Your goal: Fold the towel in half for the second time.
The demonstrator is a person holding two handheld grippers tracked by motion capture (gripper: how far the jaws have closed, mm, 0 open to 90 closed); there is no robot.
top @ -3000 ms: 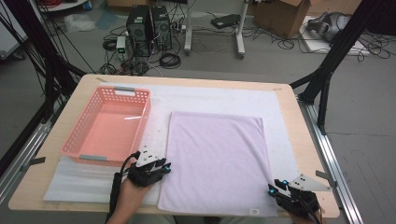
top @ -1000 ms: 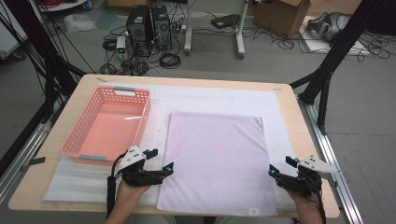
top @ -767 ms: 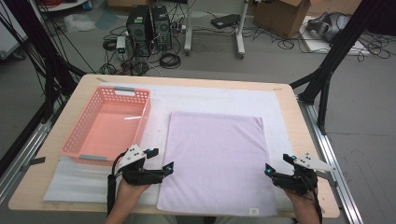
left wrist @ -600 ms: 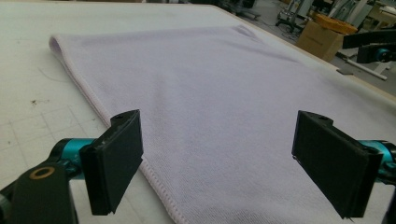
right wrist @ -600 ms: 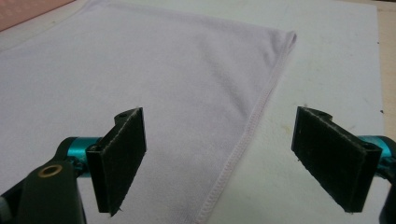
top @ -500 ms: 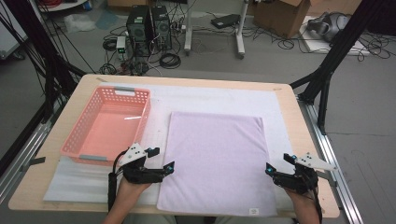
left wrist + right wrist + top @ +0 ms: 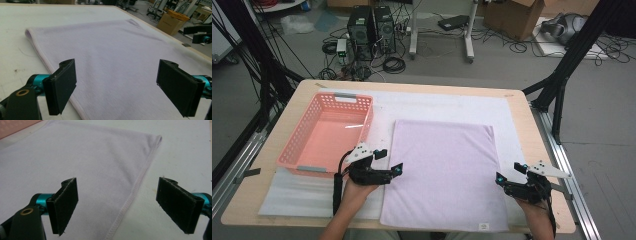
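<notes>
A lilac towel (image 7: 443,170) lies flat on a white mat in the middle of the table. My left gripper (image 7: 388,162) hovers open at the towel's left edge, its jaws wide apart over the hem (image 7: 62,80). My right gripper (image 7: 508,173) stands open at the towel's right edge, near the front corner. In the right gripper view the stitched hem (image 7: 135,192) runs between my wide jaws (image 7: 122,207). The left gripper view has the towel (image 7: 112,57) spread ahead of my jaws (image 7: 125,90), with the other gripper (image 7: 200,35) far off at the right.
A pink plastic basket (image 7: 327,135) sits empty at the left of the table, close behind my left hand. The white mat (image 7: 437,105) covers most of the wooden tabletop (image 7: 532,120). Computers, cables and boxes lie on the floor beyond.
Both grippers have come up from the table's front edge to the towel's two side edges. Over the last second they have barely shifted.
</notes>
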